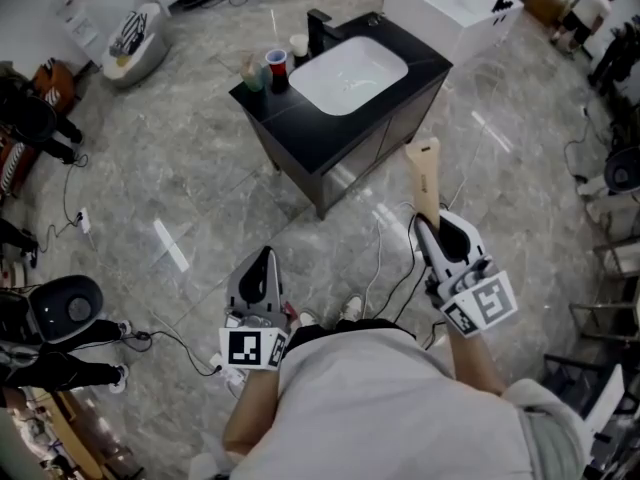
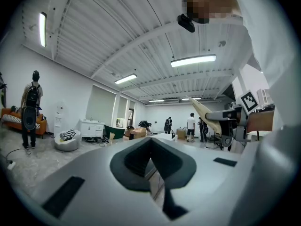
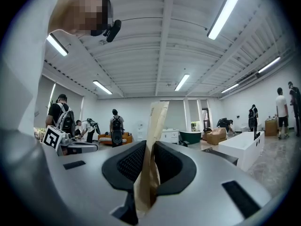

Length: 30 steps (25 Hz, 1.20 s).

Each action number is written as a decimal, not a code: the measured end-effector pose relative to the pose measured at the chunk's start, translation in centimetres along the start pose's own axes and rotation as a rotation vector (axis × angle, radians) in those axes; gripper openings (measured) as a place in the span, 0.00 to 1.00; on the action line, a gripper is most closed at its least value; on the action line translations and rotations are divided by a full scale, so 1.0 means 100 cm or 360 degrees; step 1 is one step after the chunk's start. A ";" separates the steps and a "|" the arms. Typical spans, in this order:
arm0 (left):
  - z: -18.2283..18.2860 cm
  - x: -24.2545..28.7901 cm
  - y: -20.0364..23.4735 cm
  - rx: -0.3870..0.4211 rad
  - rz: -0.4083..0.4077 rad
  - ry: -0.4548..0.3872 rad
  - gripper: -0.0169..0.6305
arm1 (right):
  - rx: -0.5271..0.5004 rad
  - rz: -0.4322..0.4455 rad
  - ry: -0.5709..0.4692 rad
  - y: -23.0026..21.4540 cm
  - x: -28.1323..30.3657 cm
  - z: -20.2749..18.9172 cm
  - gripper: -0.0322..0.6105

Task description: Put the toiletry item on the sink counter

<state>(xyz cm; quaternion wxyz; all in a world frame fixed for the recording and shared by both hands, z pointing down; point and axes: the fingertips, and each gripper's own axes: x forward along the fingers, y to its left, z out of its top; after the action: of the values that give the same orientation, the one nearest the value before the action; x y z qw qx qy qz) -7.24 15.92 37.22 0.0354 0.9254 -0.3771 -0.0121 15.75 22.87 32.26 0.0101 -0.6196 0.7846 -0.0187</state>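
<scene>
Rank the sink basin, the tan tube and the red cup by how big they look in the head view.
1. sink basin, clearly the largest.
2. tan tube, though it is nearer the camera, which makes it look bigger.
3. red cup, the smallest.

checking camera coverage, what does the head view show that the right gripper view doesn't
Only the head view: the sink counter from above, with its white basin and a red cup near the basin's edge. Only the right gripper view: the fingers pressed on the flat end of the toiletry item, plus ceiling lights and people with backpacks far off. Both: the right gripper holding the beige toiletry item, and the left gripper with its marker cube.
</scene>
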 end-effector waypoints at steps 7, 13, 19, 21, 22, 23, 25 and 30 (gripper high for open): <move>0.000 0.011 -0.017 0.0020 0.0064 0.0011 0.03 | 0.0017 0.0048 -0.0008 -0.027 -0.006 -0.001 0.16; -0.003 0.018 -0.023 0.0031 0.0065 0.0012 0.03 | 0.0031 0.0046 -0.0017 -0.036 -0.011 -0.005 0.16; -0.004 0.029 -0.023 0.0042 0.0037 0.0017 0.03 | 0.0060 0.0001 -0.0032 -0.046 -0.012 -0.009 0.16; -0.004 0.034 -0.022 0.0041 0.0021 0.0017 0.03 | 0.0063 -0.0010 -0.0030 -0.048 -0.010 -0.010 0.16; -0.004 0.037 -0.020 0.0040 0.0011 0.0013 0.03 | 0.0063 -0.0011 -0.0027 -0.047 -0.008 -0.010 0.16; -0.004 0.041 -0.018 0.0037 0.0000 0.0010 0.03 | 0.0058 -0.0010 -0.0024 -0.047 -0.005 -0.010 0.16; -0.008 0.049 -0.010 0.0029 -0.0017 0.0010 0.03 | 0.0040 -0.0010 -0.0020 -0.047 0.003 -0.010 0.16; -0.011 0.075 0.013 0.0009 -0.0057 0.0000 0.03 | 0.0037 -0.0062 -0.0010 -0.053 0.023 -0.010 0.16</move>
<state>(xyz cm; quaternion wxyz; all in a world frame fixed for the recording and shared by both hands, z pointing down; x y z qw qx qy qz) -2.76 9.85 38.42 0.0326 0.9321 -0.3607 -0.0117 20.35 19.45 33.46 0.0193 -0.6346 0.7722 -0.0261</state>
